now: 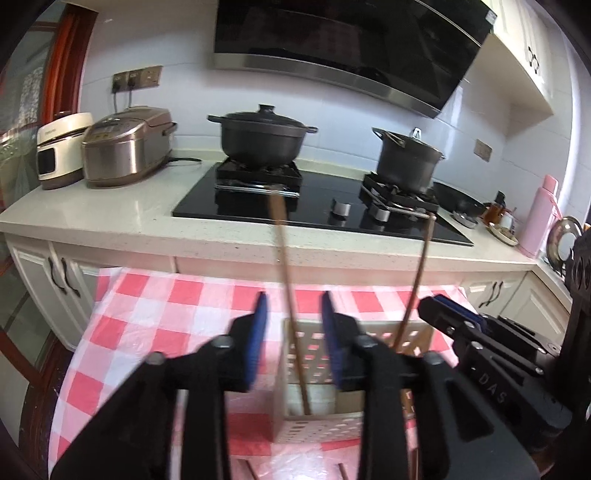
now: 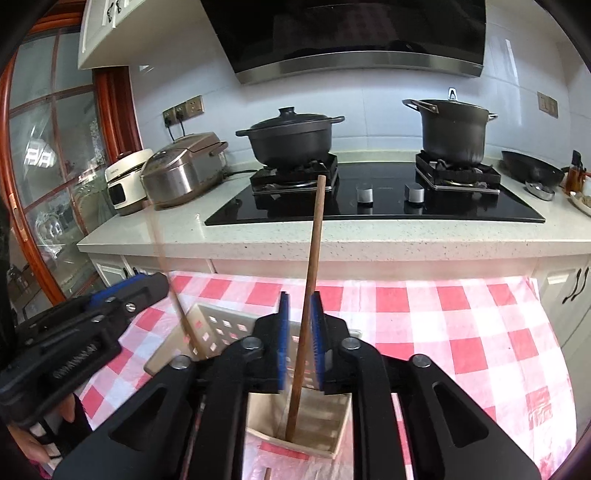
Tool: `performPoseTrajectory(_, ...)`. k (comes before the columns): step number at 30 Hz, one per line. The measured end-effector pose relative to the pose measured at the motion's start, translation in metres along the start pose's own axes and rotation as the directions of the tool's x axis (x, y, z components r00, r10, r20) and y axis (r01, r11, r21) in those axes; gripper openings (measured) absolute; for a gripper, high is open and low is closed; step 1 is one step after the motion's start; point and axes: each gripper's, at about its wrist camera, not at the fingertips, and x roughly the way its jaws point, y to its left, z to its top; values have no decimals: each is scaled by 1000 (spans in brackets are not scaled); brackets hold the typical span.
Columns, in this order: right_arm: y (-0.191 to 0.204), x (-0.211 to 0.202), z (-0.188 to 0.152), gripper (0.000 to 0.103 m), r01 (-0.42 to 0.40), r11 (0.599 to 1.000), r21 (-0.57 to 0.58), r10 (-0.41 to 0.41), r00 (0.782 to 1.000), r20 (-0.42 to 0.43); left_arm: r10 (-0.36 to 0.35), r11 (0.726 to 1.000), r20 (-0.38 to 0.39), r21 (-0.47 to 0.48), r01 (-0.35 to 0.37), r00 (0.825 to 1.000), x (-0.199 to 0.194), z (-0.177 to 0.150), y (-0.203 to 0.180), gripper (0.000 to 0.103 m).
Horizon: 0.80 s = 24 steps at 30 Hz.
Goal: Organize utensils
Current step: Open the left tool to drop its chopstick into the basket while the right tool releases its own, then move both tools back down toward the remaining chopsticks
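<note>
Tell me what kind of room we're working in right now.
Almost certainly a home kitchen. A black gas hob carries two dark pots under a range hood, and a rice cooker sits on the pale countertop. The work goes on in front, over a red-checked cloth.

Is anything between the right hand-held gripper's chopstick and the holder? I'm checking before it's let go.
Nothing visible. The chopstick passes between the right hand-held gripper's blue pads, and its lower end is already inside the holder. The second chopstick stands apart, between the left hand-held gripper's open pads.
</note>
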Motion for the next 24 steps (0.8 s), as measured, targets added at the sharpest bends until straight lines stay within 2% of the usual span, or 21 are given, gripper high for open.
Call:
performPoseTrajectory(1,-2,-3,-1,34,1,1000,4,-1,1000,6,7,1000,5,-2,-7,1000,-2,0,2,38)
performPoseTrajectory(2,-3,-5,-2,36,4,1000,4,-4,1000,10,15,1000,11,-5,-15,1000,-5,0,5,39)
performPoseTrajectory(8,-11,-28,-15,36,22,1000,20,-23,999,31,74,996,62,-47,-71,995,-30,-13,22,62)
performPoseTrajectory(10,-14,-38,-24,36,29,999,30,-30,999,38,109,993,82,-44,-105,991,-41,-25,25,74)
performPoseTrajectory(12,-19,-47,-36,36,40,998,44,-42,998,40,138,990,92,-35,-136,986,-49,-39,28,80)
performPoseTrajectory(17,-30,-63,-71,36,79,994,74,-82,996,27,162,986,62,-56,-159,985,-60,-75,35,84)
performPoseTrajectory(24,-46,-71,-126,36,132,987,89,-126,990,-63,176,983,-59,-49,-179,983,-55,-125,40,84)
